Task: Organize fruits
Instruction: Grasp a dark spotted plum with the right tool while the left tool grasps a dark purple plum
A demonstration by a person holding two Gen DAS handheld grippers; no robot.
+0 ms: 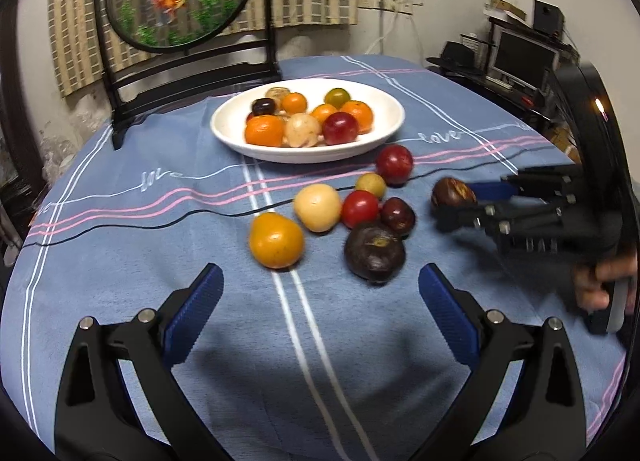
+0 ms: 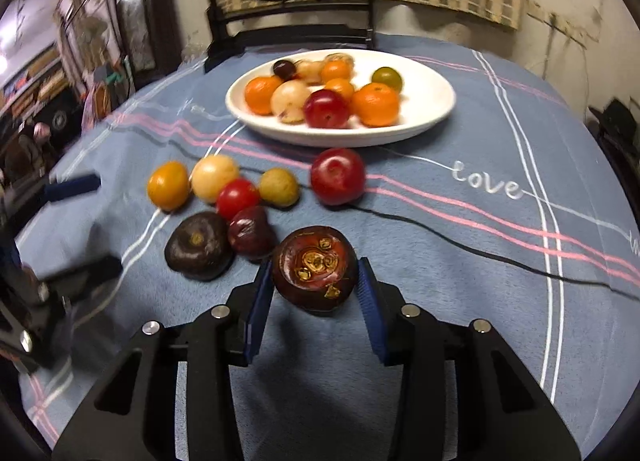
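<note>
The right gripper [image 2: 316, 281], clamped on the dark mangosteen [image 2: 314, 275], has the white plate [image 2: 432, 117] straight ahead; the left gripper [image 1: 320, 297] gapes empty.

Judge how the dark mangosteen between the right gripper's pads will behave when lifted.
The mangosteen looks hard-shelled, so it should hold shape in the right gripper. Its glossy, rounded sides could slip on the narrow pads. Set on the cloth, it would probably roll little, given its flattened form.
</note>
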